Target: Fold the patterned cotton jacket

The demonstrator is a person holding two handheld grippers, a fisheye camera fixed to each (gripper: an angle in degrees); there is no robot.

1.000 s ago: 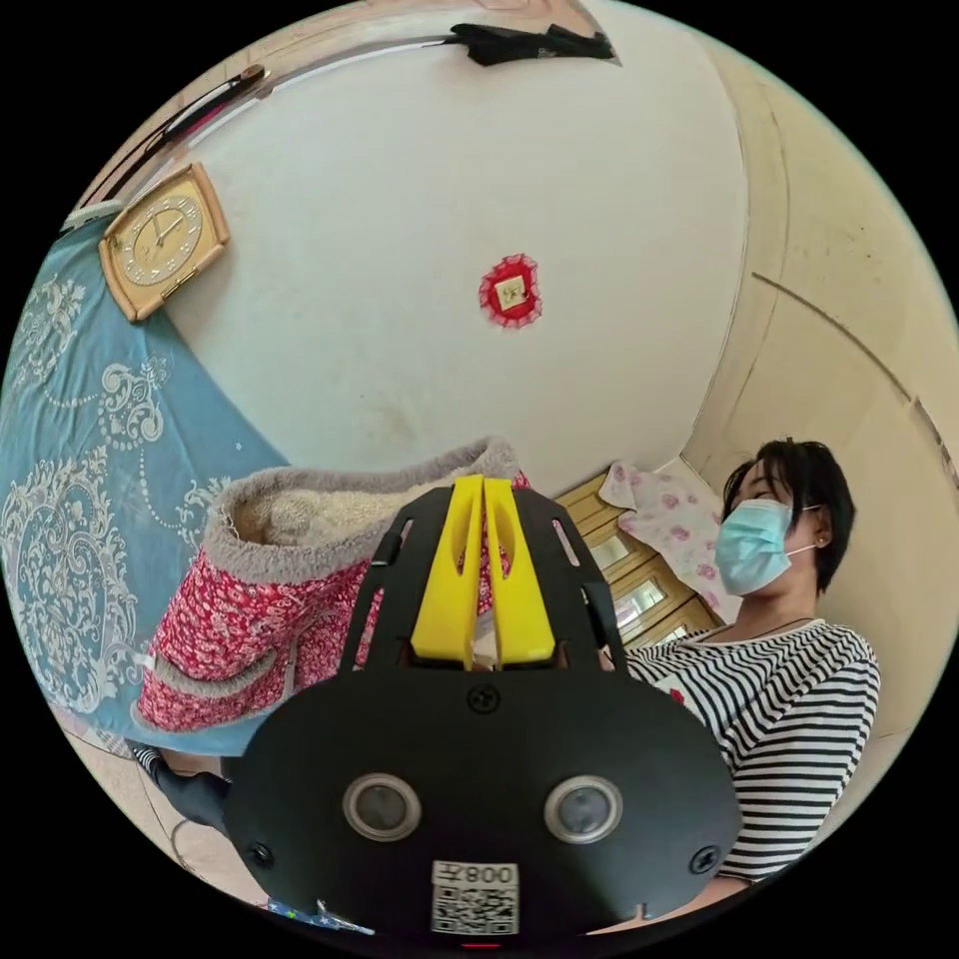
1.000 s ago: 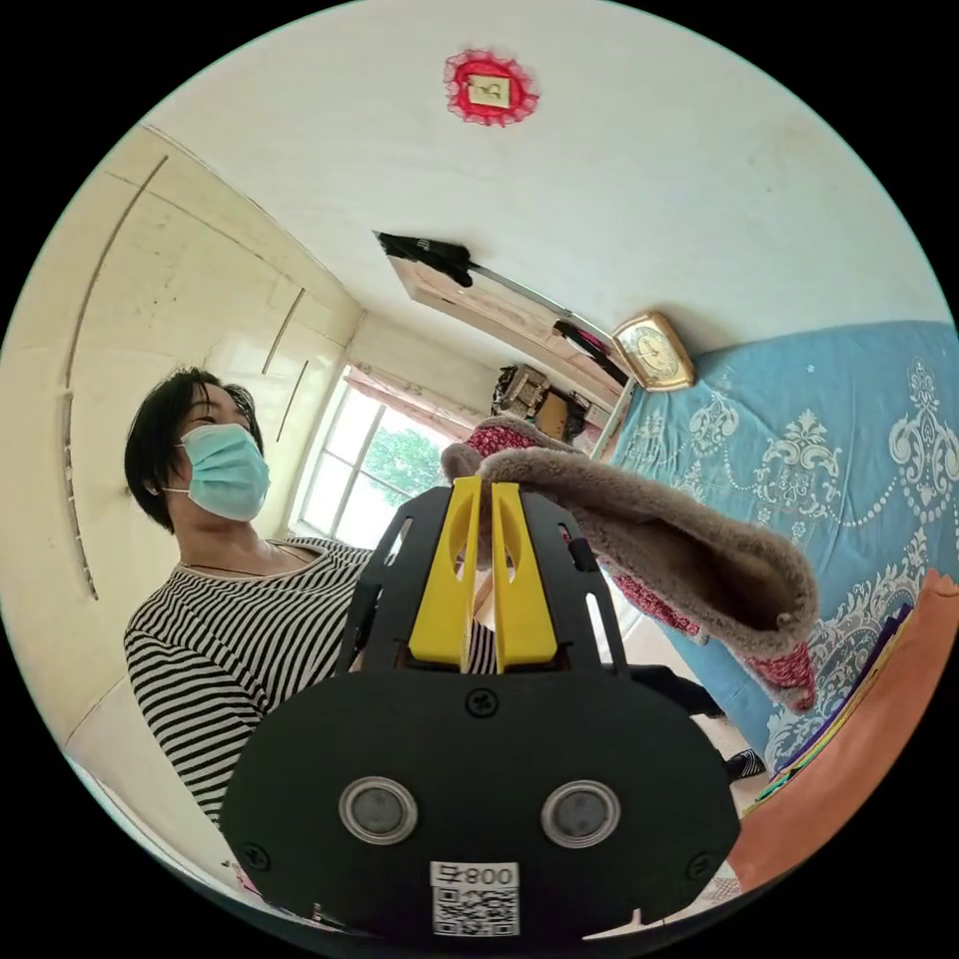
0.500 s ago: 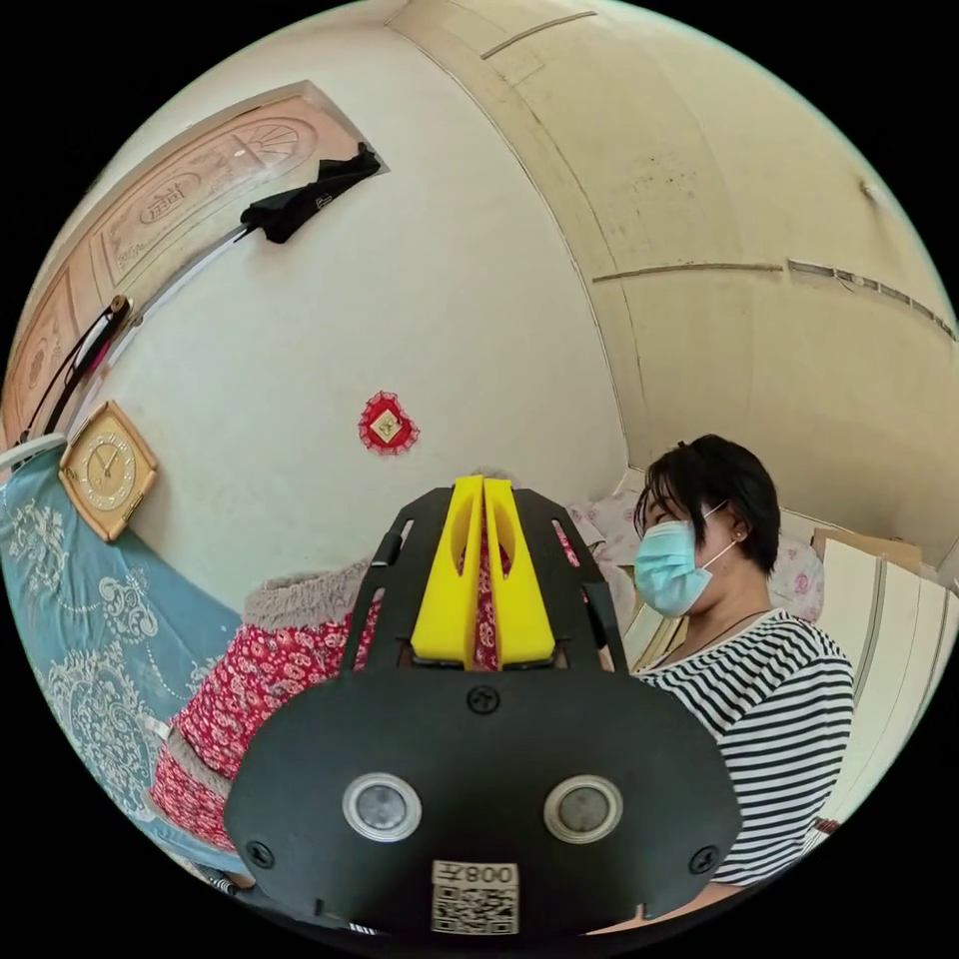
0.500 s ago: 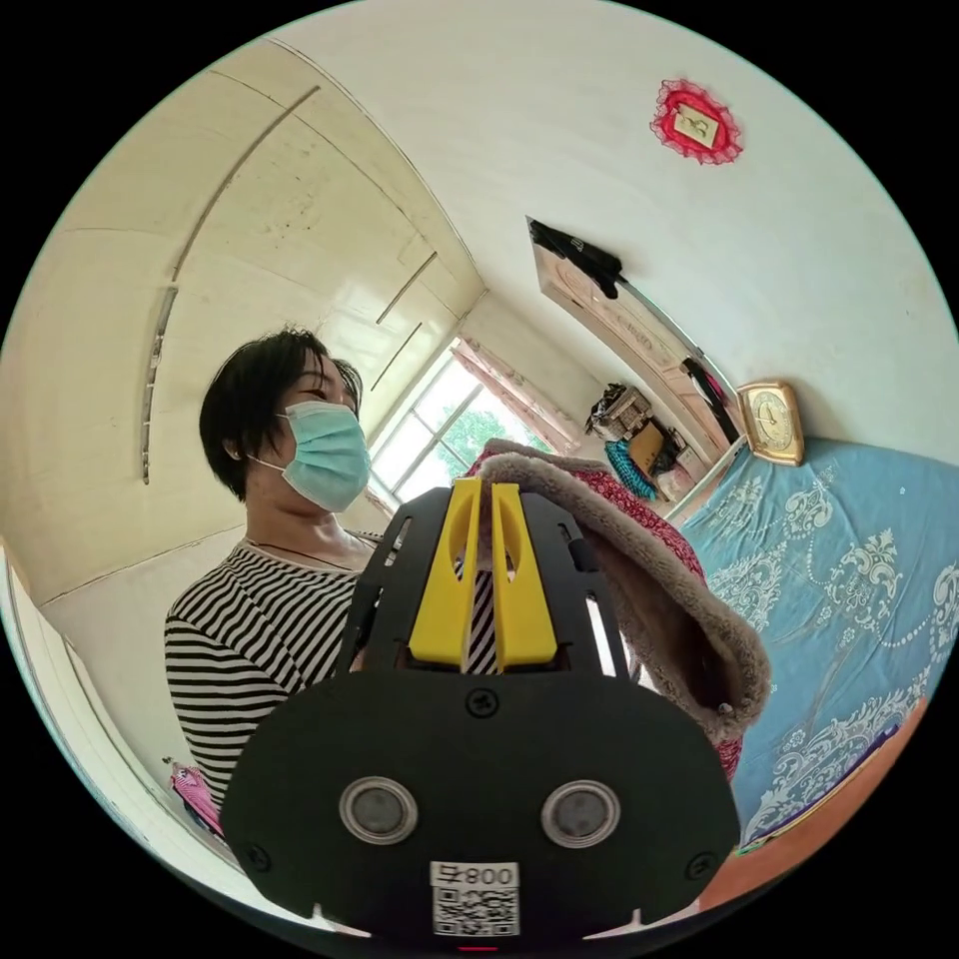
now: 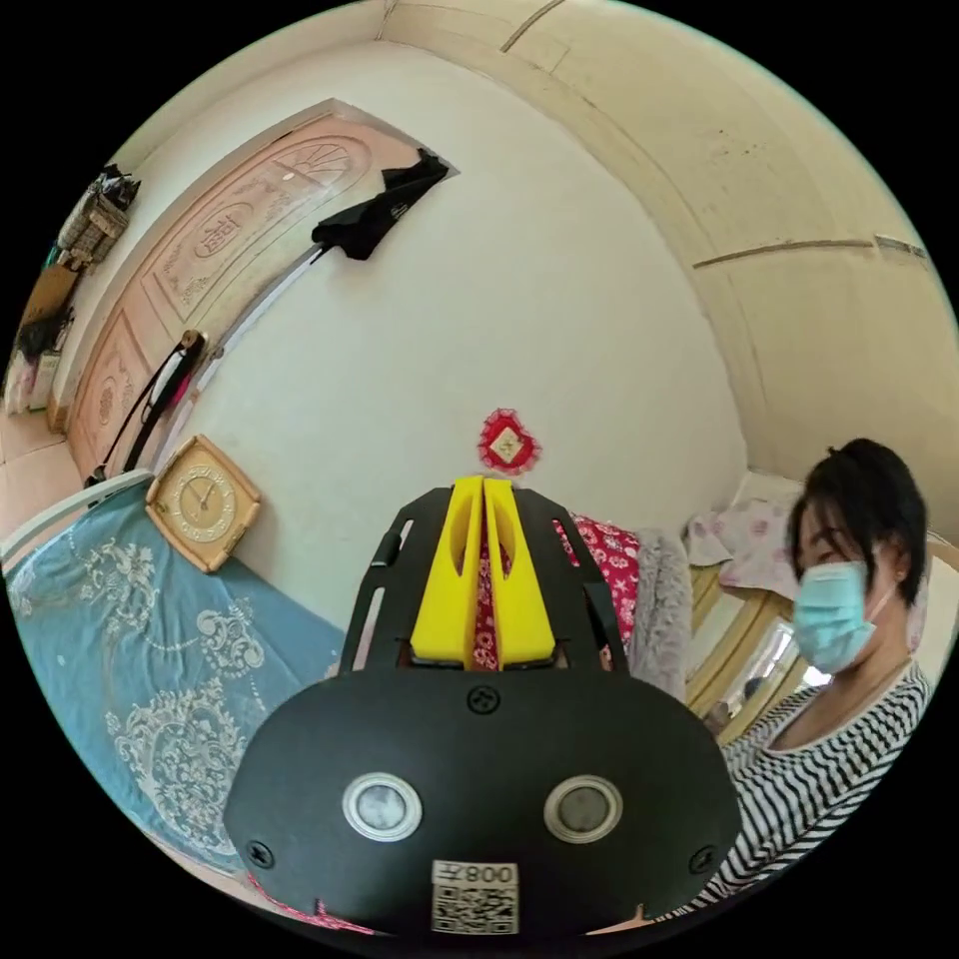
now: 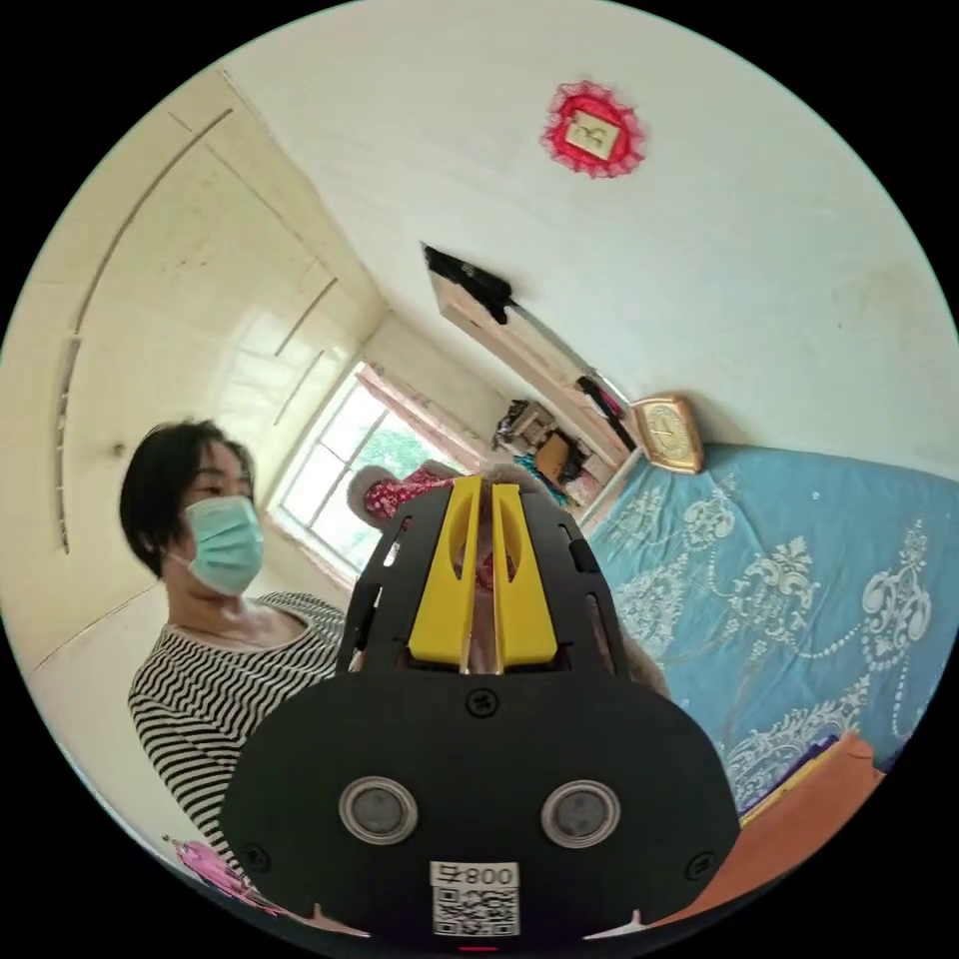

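Patterned jacket (image 5: 609, 559) — red floral cloth with a grey fleece lining — is held up in the air between the two grippers, off the bed. In the left gripper view we see red floral cloth running down the slit between the yellow jaws of the left gripper (image 5: 483, 489), jaws nearly together and pinching it; the rest of the jacket shows just beside the gripper frame, fleece edge next to the floral part. In the right gripper view the right gripper (image 6: 479, 491) has its jaws narrow too, with a strip of pinkish-red cloth caught between them, and a bit of jacket (image 6: 400, 491) peeks out past the frame near the window (image 6: 340, 489).

Around it: we see a blue patterned bed sheet (image 5: 130, 639) below, a gold-framed clock (image 5: 203, 501) leaning at the wall by the bed, a red ornament (image 5: 508, 441) on the white wall, a carved wooden door (image 5: 200, 270) with dark cloth (image 5: 375, 210) hung over its top. A person in a striped top (image 6: 220, 689) stands beside the grippers — seen in both views. Orange cloth (image 6: 799, 809) lies at the sheet's edge.
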